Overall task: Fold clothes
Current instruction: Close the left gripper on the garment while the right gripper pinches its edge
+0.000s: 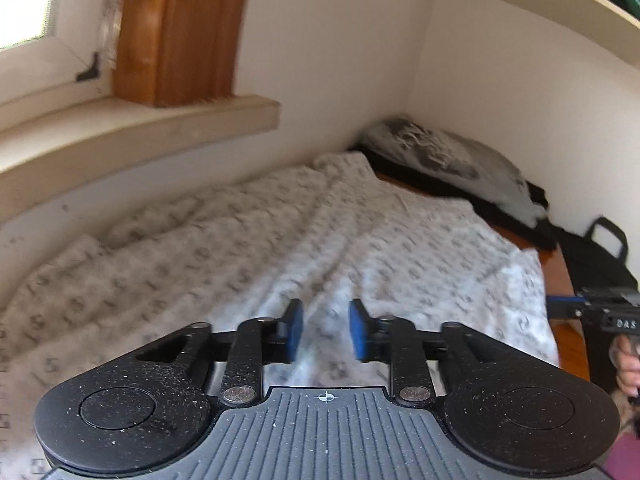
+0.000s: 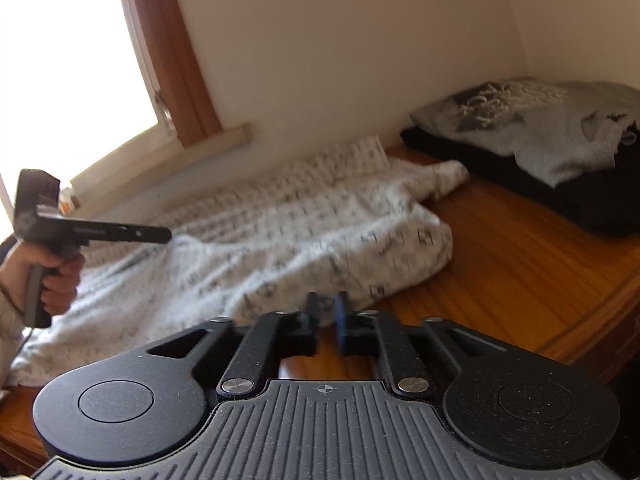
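Both tongs hover by the patterned white garment (image 2: 280, 236) on the counter (image 2: 500, 264): left tongs (image 1: 326, 330) part-open, empty; right tongs (image 2: 328, 326) narrow, seemingly empty — next, grip its near edge.

Ahead of your left gripper's (image 1: 326, 330) matt blue rubbery pads (image 1: 295, 330) lies the soft, rumpled white cloth with a grey print (image 1: 320, 232). Right of your right gripper's (image 2: 327, 326) fingers you see the glossy, grained orange-brown wooden tabletop (image 2: 500, 280). Far beyond them sits a matt grey knit garment (image 2: 560, 136) on folded black cloth (image 2: 500, 176). The grippers' black plastic bodies look speckled, with dull metal rivets (image 2: 236, 385)
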The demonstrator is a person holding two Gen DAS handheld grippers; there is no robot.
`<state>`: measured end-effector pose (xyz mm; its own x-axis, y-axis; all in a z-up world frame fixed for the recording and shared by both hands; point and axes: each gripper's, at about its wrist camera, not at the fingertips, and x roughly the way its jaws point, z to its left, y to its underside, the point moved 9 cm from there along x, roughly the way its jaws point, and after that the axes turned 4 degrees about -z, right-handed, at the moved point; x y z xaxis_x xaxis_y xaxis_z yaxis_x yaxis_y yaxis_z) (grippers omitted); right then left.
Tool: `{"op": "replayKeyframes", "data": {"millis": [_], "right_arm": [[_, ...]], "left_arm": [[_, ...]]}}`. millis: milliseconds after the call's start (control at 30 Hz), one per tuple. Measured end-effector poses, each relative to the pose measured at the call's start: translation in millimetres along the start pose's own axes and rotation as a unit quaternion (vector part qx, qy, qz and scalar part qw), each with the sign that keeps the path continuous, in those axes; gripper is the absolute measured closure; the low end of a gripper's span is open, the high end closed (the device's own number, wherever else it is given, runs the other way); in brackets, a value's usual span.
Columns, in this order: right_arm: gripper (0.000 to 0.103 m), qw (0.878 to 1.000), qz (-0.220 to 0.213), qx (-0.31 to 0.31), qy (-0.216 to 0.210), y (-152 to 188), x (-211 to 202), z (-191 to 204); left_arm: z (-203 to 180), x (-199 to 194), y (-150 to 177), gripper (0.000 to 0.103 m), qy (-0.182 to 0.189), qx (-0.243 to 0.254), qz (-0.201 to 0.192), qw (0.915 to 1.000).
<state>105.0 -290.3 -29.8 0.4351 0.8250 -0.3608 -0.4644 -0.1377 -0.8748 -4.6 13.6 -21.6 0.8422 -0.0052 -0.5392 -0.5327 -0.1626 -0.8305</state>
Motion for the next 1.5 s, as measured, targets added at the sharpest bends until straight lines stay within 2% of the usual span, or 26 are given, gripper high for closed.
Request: {"op": "replayKeyframes", "data": {"millis": [33, 67, 100, 133, 200, 233, 267, 300, 433, 500, 533, 567, 700, 800, 867, 900, 967, 1033, 1067, 1100, 1133, 1167, 1200, 1333, 1500], "right_arm": [[0.082, 1.0, -0.001, -0.003, 0.001, 0, 1, 1], [0.078, 1.0, 0.0, -0.005, 0.001, 0, 2, 2], [0.066, 1.0, 0.001, -0.004, -0.002, -2, 4, 4], [0.059, 1.0, 0.002, -0.003, -0.006, -2, 6, 5], [0.059, 1.0, 0.003, -0.003, -0.008, -4, 12, 7], [0.063, 1.0, 0.002, -0.006, -0.008, -4, 16, 8], [0.076, 1.0, 0.005, -0.004, -0.008, -4, 18, 8], [0.099, 1.0, 0.008, -0.002, -0.008, -3, 20, 7], [0.101, 0.998, -0.052, 0.013, -0.019, -17, 2, 5], [0.101, 0.997, -0.075, 0.015, -0.025, -26, -8, 7], [0.101, 0.997, -0.072, 0.009, -0.023, -27, -7, 9], [0.101, 0.997, -0.068, 0.004, -0.021, -27, -7, 11], [0.1, 0.999, -0.046, 0.013, -0.018, -19, -2, 10], [0.094, 0.999, -0.028, 0.025, -0.011, -11, -4, 7], [0.088, 0.999, -0.011, 0.036, -0.007, -1, -4, 5], [0.086, 0.999, -0.005, 0.039, -0.007, 2, -5, 5], [0.08, 0.999, -0.001, 0.041, -0.012, 7, -3, 8], [0.069, 0.999, -0.001, 0.048, -0.017, 6, 3, 12], [0.067, 0.998, -0.001, 0.052, -0.019, 5, 7, 13], [0.067, 0.999, -0.001, 0.052, -0.017, 4, 11, 14], [0.073, 0.999, -0.002, 0.053, -0.014, 2, 15, 14], [0.084, 0.998, -0.005, 0.054, -0.016, 0, 17, 14], [0.099, 0.998, -0.011, 0.058, -0.022, -4, 16, 15], [0.1, 0.993, -0.057, 0.085, -0.057, -34, 5, 19], [0.1, 0.996, -0.057, 0.061, -0.044, -45, 14, 24]], "left_arm": [[-3, 2, 2, 0.062, 0.002, 0.009, 0.004, 0.9999], [-7, 3, 4, 0.068, 0.001, 0.019, 0.003, 0.9998], [-10, 4, 5, 0.077, 0.0, 0.03, 0.001, 0.9996], [-13, 5, 6, 0.101, 0.0, 0.04, 0.0, 0.9992], [-16, 4, 6, 0.101, 0.004, 0.04, -0.007, 0.9992], [-14, 2, 4, 0.101, 0.007, 0.031, -0.015, 0.9994], [-11, -1, 2, 0.101, 0.011, 0.019, -0.026, 0.9994], [-6, -4, -1, 0.101, 0.018, -0.004, -0.04, 0.999], [24, -8, -2, 0.1, 0.04, -0.099, -0.069, 0.9919], [34, -4, 0, 0.1, 0.047, -0.138, -0.061, 0.9875], [37, -2, 0, 0.097, 0.043, -0.147, -0.058, 0.9865], [40, -2, 1, 0.089, 0.033, -0.148, -0.052, 0.9871], [32, -1, 4, 0.087, 0.009, -0.106, -0.041, 0.9936], [22, 0, 7, 0.086, -0.012, -0.063, -0.033, 0.9974], [15, 1, 9, 0.076, -0.016, -0.042, -0.025, 0.9987], [13, 2, 9, 0.076, -0.017, -0.035, -0.022, 0.999], [13, 3, 10, 0.075, -0.016, -0.034, -0.02, 0.9991], [13, 4, 11, 0.075, -0.014, -0.038, -0.019, 0.999], [14, 5, 12, 0.075, -0.014, -0.04, -0.018, 0.9989], [14, 5, 12, 0.075, -0.013, -0.042, -0.017, 0.9989], [14, 5, 12, 0.075, -0.013, -0.042, -0.017, 0.9989], [14, 5, 13, 0.075, -0.013, -0.041, -0.017, 0.9989], [13, 4, 13, 0.075, -0.014, -0.041, -0.017, 0.9989], [14, 2, 11, 0.068, -0.017, -0.043, -0.023, 0.9986], [17, -11, 11, 0.059, -0.015, -0.042, -0.013, 0.9989]]}}
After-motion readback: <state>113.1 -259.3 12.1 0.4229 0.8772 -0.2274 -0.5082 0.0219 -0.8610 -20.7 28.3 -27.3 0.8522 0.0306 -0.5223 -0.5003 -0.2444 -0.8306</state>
